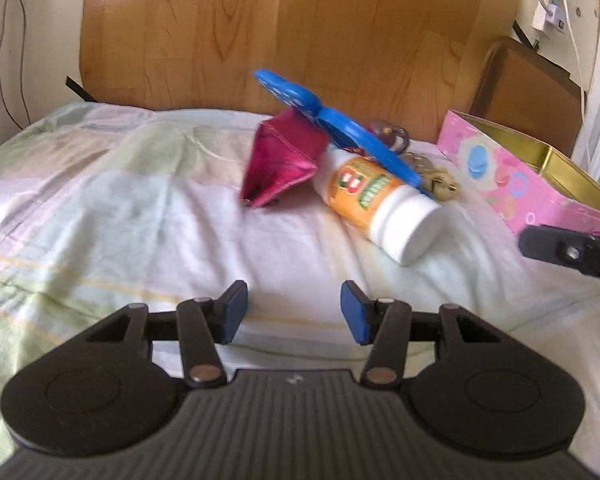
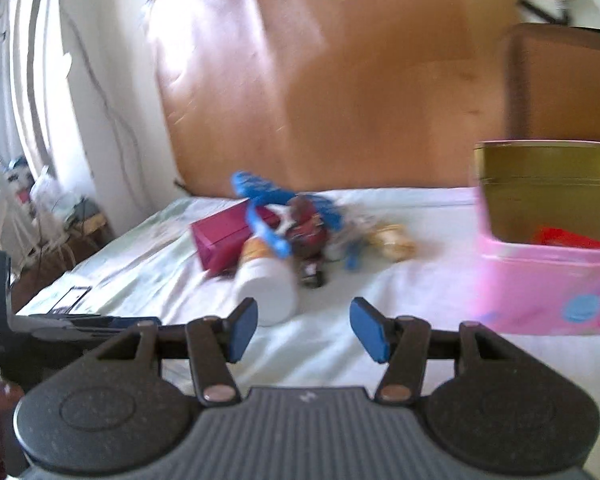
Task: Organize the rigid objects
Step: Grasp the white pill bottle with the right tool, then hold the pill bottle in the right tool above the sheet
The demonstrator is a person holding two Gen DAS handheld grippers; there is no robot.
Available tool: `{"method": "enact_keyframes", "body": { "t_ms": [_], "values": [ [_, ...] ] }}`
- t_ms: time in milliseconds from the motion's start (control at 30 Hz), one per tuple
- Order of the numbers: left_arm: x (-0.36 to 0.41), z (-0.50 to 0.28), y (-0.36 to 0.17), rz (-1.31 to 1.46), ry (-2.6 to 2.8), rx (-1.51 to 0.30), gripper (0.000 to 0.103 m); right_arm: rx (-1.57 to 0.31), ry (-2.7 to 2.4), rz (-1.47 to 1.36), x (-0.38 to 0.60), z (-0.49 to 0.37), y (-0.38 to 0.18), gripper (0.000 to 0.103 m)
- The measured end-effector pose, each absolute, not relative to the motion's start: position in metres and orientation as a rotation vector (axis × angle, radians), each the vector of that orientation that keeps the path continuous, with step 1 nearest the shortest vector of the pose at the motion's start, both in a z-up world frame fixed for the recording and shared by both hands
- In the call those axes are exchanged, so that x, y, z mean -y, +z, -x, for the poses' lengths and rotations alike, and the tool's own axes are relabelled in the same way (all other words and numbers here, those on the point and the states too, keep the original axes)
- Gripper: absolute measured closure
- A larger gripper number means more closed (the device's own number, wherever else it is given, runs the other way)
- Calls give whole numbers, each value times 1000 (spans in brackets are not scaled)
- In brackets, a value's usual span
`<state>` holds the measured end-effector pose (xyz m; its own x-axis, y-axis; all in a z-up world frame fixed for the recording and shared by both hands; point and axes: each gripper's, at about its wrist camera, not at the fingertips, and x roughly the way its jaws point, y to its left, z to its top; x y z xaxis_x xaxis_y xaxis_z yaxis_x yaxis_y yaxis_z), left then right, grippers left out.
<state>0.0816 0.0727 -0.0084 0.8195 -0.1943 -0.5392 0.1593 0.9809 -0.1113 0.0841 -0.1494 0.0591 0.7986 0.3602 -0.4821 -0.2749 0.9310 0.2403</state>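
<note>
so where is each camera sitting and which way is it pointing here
Left wrist: on the left hand-held gripper, low over the bed, facing the wooden headboard; it sees the white bottle, the pink tin, its own open fingers and the other gripper's tip at the right edge.
Right wrist: on the right hand-held gripper, facing the same headboard from further right; own open fingers show, the tin close on its right.
Shared: bottle, blue plastic piece, magenta pouch, tin, headboard.

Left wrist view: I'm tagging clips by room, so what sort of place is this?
Most likely a bedroom. The objects lie on a bed with a wrinkled pale sheet, a wooden headboard stands behind it, and cables and a plug hang on the wall at right.
</note>
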Motion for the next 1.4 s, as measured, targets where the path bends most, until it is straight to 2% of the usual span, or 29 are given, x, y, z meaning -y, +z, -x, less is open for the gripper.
{"method": "enact_keyframes", "body": {
  "t_ms": [367,533,633,700,767,900,967,1200,1333,1400],
  "values": [
    [-79,-86,-11,160,-246,-551,46,-528,330,22,86,-147,72,51],
    [-86,-90,-13,211,-265,-548,46,-547,323,1,84,-160,70,50],
    [-89,-90,-13,229,-267,-529,45,-570,334,-38,85,-157,65,48],
    [-91,-89,-13,243,-273,-513,45,-583,337,-62,86,-152,60,39],
    [-93,-89,-13,250,-276,-502,45,-600,331,-66,85,-151,55,39],
    [-92,-89,-12,244,-282,-498,45,-663,337,-95,80,-165,41,41],
    [-93,-89,-12,243,-283,-493,45,-695,331,-89,77,-172,34,50],
    [-94,-91,-12,242,-288,-496,44,-699,386,-71,83,-144,33,50],
    [-95,-89,-12,240,-288,-486,37,-700,482,-47,98,-110,33,50],
    [-95,-89,-12,239,-291,-484,37,-695,526,-34,107,-92,34,50]
  ]
}}
